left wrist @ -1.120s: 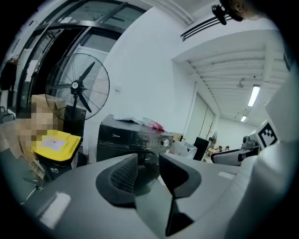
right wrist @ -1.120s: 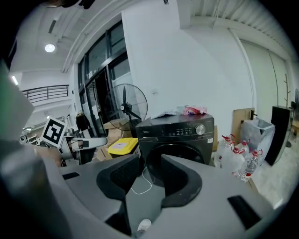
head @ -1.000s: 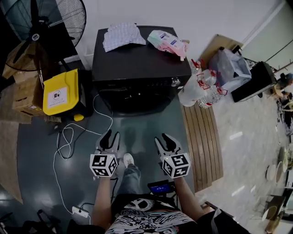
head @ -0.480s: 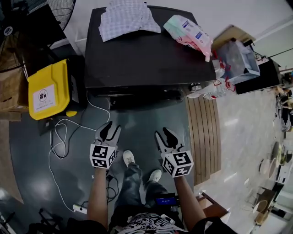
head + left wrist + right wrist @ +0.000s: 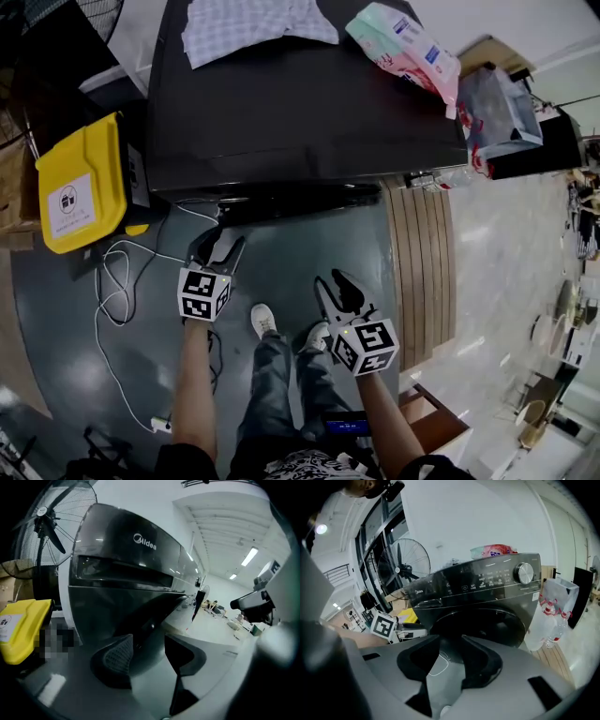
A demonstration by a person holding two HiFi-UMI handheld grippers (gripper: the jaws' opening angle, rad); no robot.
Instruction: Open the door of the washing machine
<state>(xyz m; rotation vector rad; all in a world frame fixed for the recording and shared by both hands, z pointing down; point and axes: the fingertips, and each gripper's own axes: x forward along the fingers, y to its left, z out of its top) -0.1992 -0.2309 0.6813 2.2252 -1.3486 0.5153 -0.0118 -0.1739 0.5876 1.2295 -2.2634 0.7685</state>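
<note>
Washing machine [image 5: 300, 112] fills the upper middle of the head view, and its round door [image 5: 483, 623] sits shut at the centre of the right gripper view. Left claw [image 5: 221, 247] is just below the machine's front edge, jaws opening wide, nothing between them. Right claw [image 5: 335, 286], lower right, is half apart and empty.
</note>
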